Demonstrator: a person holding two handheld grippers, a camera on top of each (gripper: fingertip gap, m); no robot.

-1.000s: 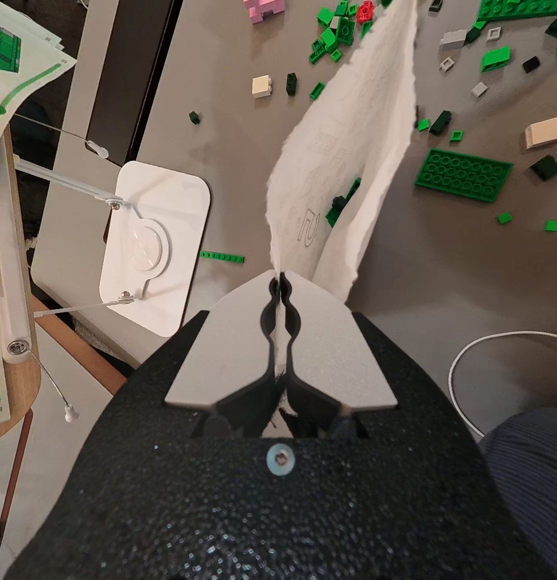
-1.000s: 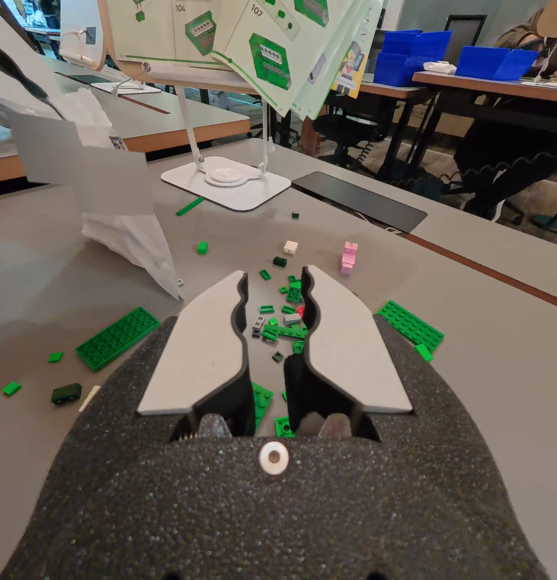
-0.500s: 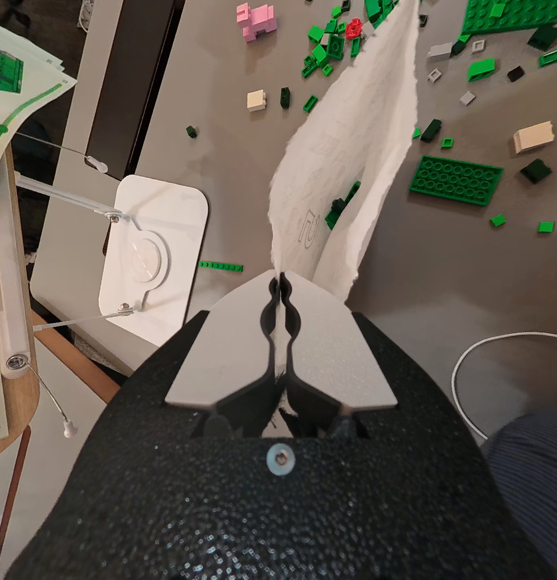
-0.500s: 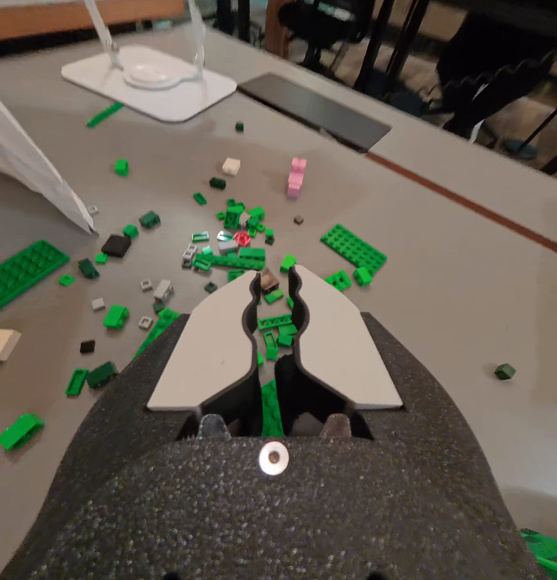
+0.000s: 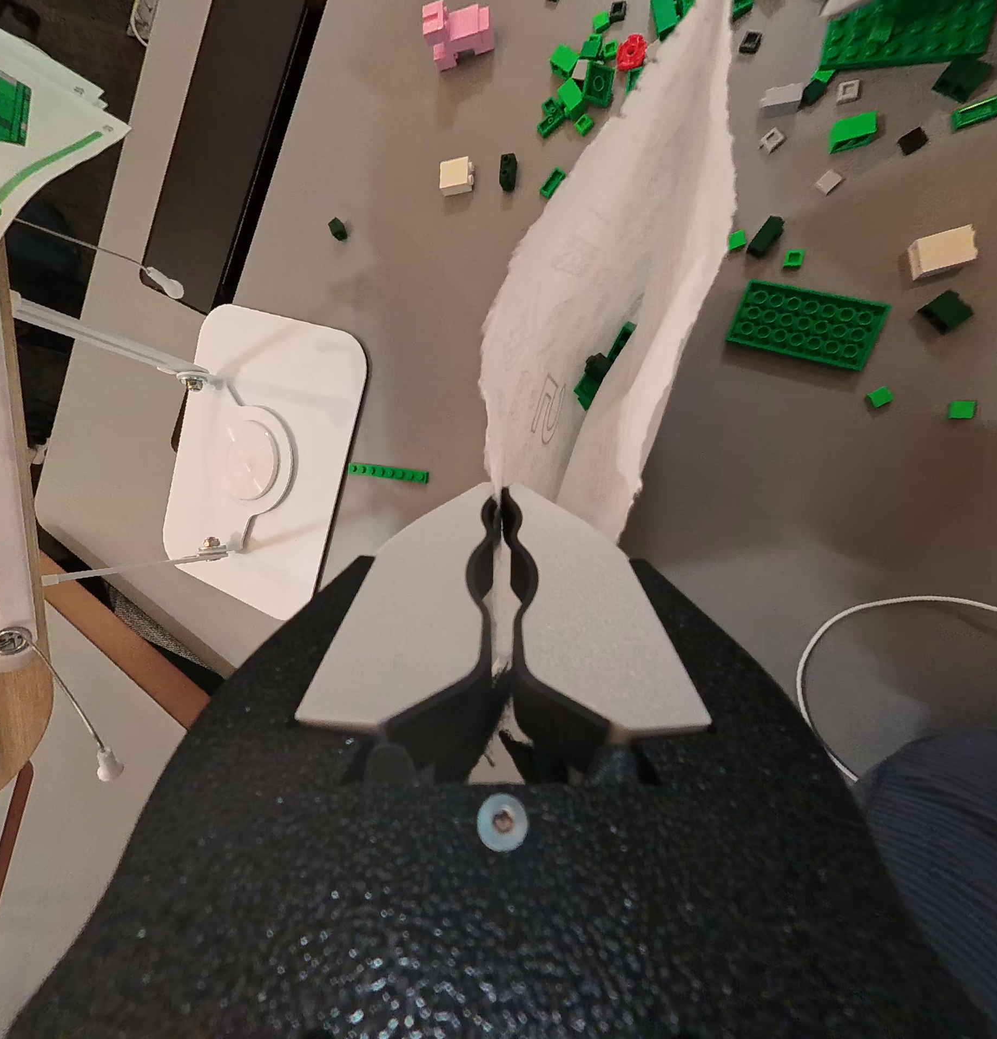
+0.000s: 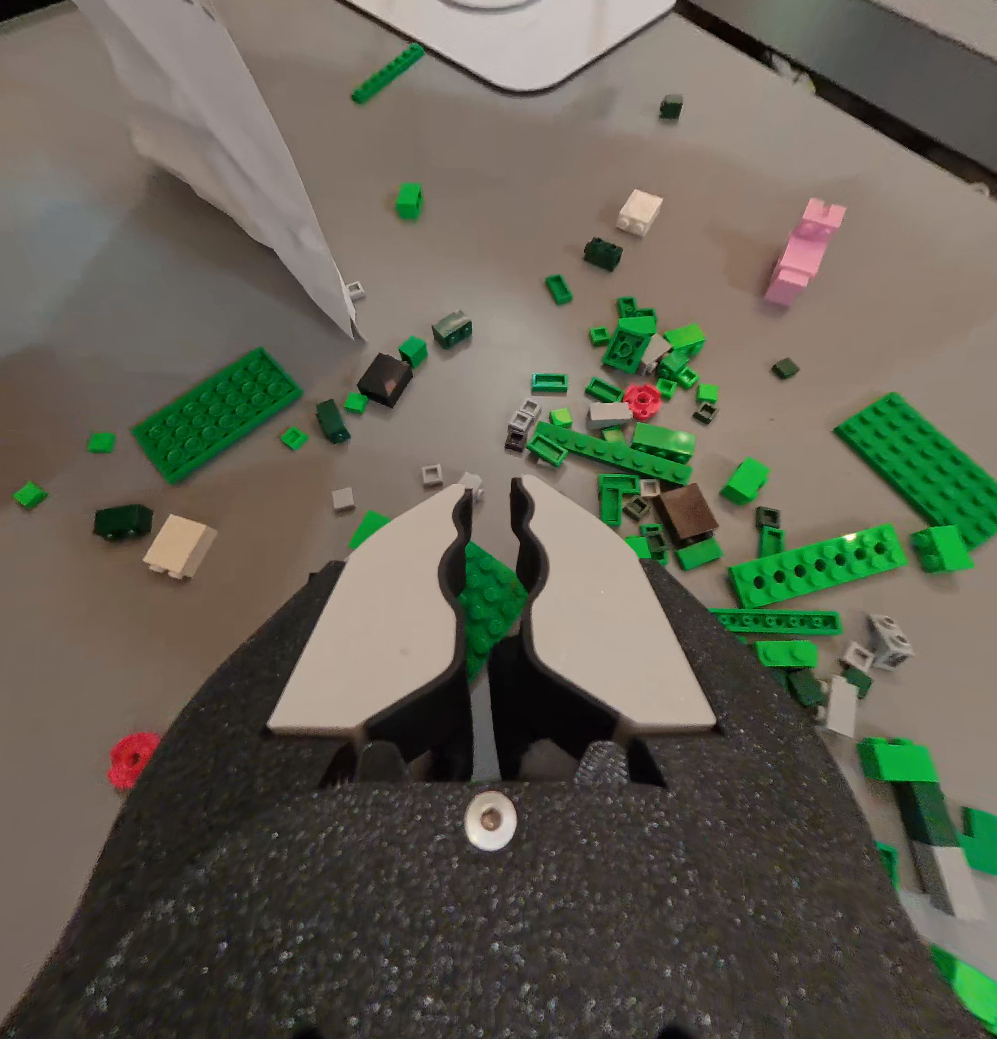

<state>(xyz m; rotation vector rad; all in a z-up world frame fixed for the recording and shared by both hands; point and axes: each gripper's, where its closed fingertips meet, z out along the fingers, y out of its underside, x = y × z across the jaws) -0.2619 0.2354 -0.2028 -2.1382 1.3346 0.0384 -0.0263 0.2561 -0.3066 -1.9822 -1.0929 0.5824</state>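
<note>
the left claw (image 5: 501, 497) is pinched tight on the torn edge of a white paper bag (image 5: 619, 270), so the bag hangs mouth-up ahead of it, while the right claw (image 6: 493, 492), slightly apart and empty, hovers just above loose green bricks (image 6: 611, 450) scattered on the grey table (image 6: 147, 618).

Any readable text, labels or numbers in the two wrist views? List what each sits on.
White paper bag, pinched in the left gripper: faint outlined print shows through the paper, reversed; not transcribed.
Instruction booklet, at the left edge: green pictures only, no legible writing.
Green plate: any stud marks are too small to read.
Right wrist view: nothing legible.
</note>
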